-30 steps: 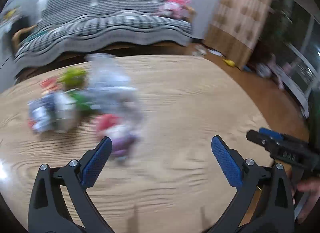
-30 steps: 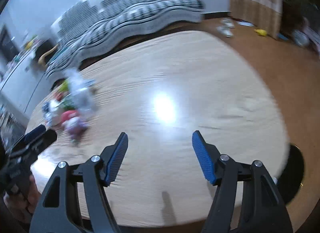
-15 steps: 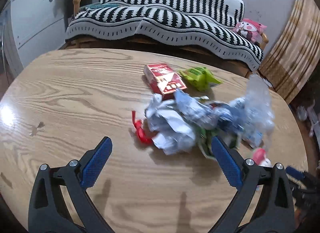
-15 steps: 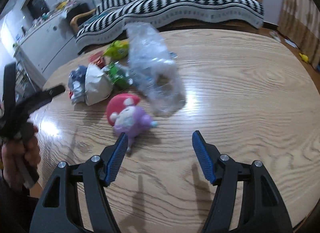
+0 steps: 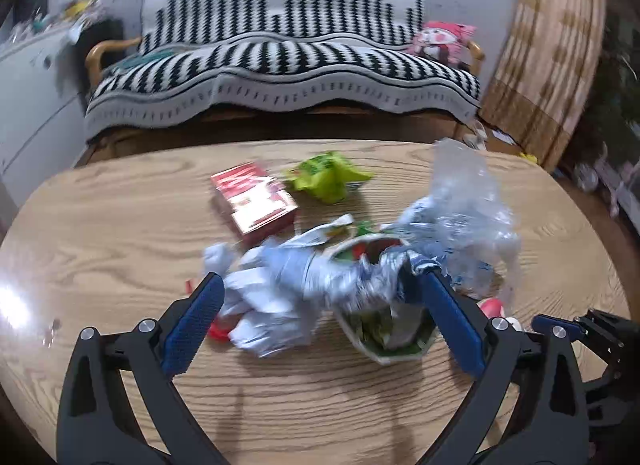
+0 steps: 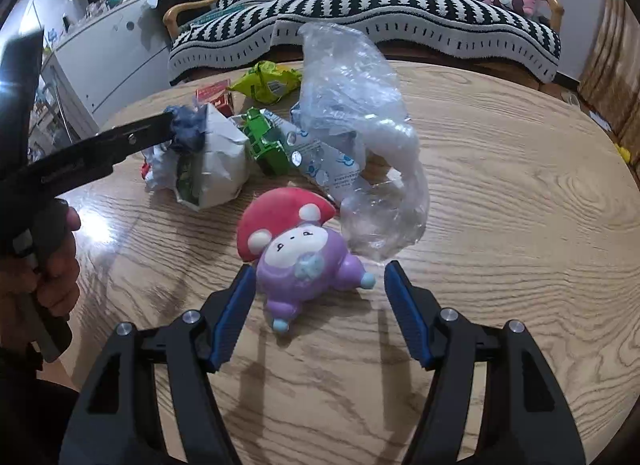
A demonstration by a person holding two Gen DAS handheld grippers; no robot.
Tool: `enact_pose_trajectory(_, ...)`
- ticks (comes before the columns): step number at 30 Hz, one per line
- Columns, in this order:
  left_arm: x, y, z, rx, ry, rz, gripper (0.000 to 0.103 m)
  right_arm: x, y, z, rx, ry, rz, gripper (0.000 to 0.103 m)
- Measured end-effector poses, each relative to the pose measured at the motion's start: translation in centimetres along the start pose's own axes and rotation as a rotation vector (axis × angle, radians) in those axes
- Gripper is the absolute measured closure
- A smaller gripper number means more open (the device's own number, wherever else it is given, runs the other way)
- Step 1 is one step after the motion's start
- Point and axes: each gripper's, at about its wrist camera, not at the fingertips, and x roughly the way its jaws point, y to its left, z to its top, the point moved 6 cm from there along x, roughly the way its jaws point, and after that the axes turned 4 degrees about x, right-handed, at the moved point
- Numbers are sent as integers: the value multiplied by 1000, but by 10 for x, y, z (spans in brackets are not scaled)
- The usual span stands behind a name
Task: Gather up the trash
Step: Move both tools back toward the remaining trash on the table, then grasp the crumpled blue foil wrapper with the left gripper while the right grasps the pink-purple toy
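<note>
Plainly, the main risk sat with the right gripper [image 6: 318,307]: its open jaws straddled a soft mushroom-capped toy [image 6: 298,249], not touching it, and closing there would have collected a plaything instead of rubbish. The clear plastic bag [image 6: 360,137] lay against the toy's far side and, being light and floppy, might have slid off the pads or been dragged along with it.

The left gripper [image 5: 320,323] also stood wide, empty, tilted down over the crumpled white paper [image 5: 264,305] and a torn carton [image 5: 384,329]; a careless squeeze there could have shoved the loose heap across the wooden table [image 5: 120,225] rather than caught it. A red box [image 5: 254,201] and a green wrapper [image 5: 326,179] lay just behind the heap.

Both tools pointed steeply downward at the pile from the near edge, the person's left hand [image 6: 52,265] wrapped round its handle.
</note>
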Motion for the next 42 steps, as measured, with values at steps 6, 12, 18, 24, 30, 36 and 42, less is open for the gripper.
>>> enact_pose_trajectory(6, -7, -27, -3, 82, 19, -54, 6, 3, 6, 0, -44, 3, -8, 38)
enact_pose_trajectory(12, -20, -43, -26, 270, 23, -76, 6, -5, -7, -2, -41, 1, -10, 38)
enact_pose_trajectory(18, -20, -51, -53, 341, 94, -172, 6, -7, -13, -9, -46, 13, -9, 38)
enact_pose_trajectory(24, -12, -57, -78, 413, 136, -175, 7, 1, -7, -10, -58, 22, 0, 38)
enact_pose_trajectory(30, 2, -53, -91, 385, 190, -155, 23, 11, 8, -9, -85, 22, 8, 38)
enact_pose_trajectory(36, -3, -52, -96, 341, 216, -178, 68, 15, 19, -8, -71, 18, 39, 53)
enact_pose_trajectory(42, -25, -51, -96, 317, 206, -151, 71, -1, 20, -10, -31, 3, 73, 60)
